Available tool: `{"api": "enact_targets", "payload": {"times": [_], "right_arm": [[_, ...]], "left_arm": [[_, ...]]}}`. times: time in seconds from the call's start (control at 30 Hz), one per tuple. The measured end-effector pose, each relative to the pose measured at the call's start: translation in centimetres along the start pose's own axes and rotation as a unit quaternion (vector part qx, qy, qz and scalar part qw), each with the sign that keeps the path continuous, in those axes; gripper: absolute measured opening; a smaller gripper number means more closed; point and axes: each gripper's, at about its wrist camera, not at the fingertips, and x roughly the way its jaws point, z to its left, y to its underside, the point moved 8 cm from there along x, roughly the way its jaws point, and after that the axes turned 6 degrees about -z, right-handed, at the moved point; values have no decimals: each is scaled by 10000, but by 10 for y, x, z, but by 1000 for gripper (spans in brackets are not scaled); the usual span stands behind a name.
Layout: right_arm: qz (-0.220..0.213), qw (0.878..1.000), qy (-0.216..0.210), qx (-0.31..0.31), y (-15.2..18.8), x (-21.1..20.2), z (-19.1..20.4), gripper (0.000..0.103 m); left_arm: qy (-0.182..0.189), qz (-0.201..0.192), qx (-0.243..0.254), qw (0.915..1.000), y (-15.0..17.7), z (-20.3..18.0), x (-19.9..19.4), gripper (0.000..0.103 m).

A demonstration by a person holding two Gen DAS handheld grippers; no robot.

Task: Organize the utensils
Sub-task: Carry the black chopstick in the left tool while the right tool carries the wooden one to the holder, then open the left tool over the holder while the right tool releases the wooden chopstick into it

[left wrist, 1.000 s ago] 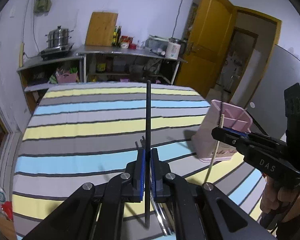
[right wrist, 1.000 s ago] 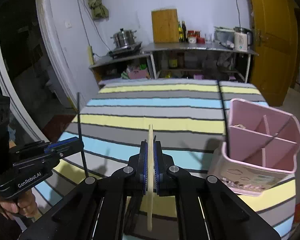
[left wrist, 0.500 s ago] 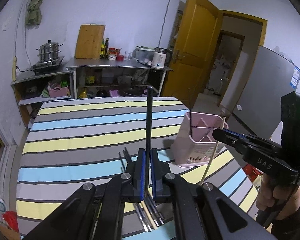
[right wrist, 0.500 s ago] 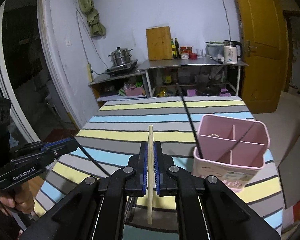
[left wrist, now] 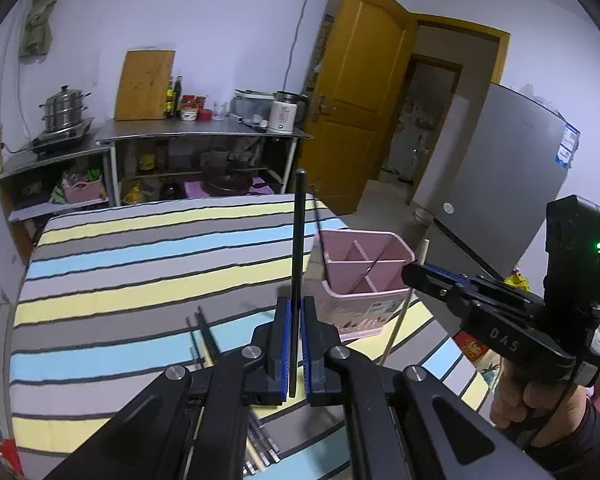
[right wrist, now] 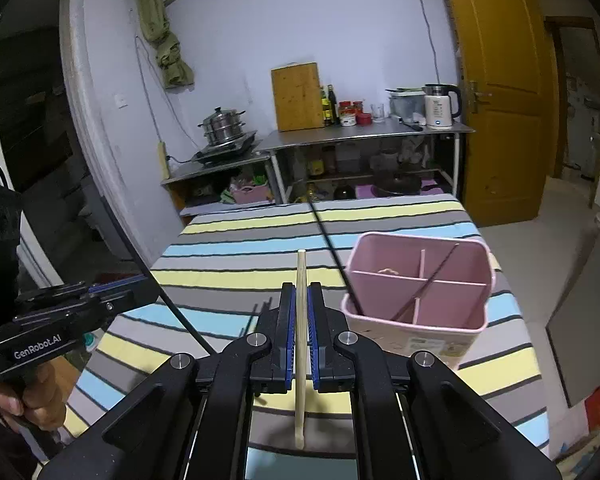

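Both grippers had risen and drawn back from the pink holder (right wrist: 418,292). Left gripper (left wrist: 296,344) pinched a black chopstick (left wrist: 298,248) upright just left of the holder; right gripper (right wrist: 300,336) clamped a wooden chopstick (right wrist: 301,320) likewise, probably for dropping end-first into its compartments. Spare chopsticks (left wrist: 206,338) lay on the bench (left wrist: 120,280) left of it.

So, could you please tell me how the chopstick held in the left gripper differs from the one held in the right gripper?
The black chopstick is dark and looks round, while the wooden chopstick is pale, bare wood. The left gripper clamps the black one low on its length, so most of it rises above the fingers; the right gripper clamps the wooden one nearer its middle. Both are pinched upright between shut fingers, above the striped table near the pink holder.
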Motion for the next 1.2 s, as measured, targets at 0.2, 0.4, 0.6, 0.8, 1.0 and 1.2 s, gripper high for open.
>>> {"api": "enact_targets", "payload": {"times": [0.2,0.4,0.6,0.8,1.0,1.2], "right_arm": [[-192,9996,165,95,-20,-8,-21,6],[-588,9973,398,173,-56,-16,-42,6],[-976,9929,609,302,-87,-21,-63,6],[-1169,9896,721,426,-97,-12,-79,6],[-1236,9879,798,484,-94,3,-89,6],[-1111,9892,810,517,-76,18,-94,6]], "left_arm": [[245,-55,154,9996,-25,-27,12,4],[444,-262,288,9983,-62,-53,20,4],[503,-418,258,9975,-93,-63,37,4],[440,-365,273,9980,-100,-63,65,4],[381,-191,232,9988,-84,-54,92,4],[369,14,176,9992,-66,-41,110,4]]}}
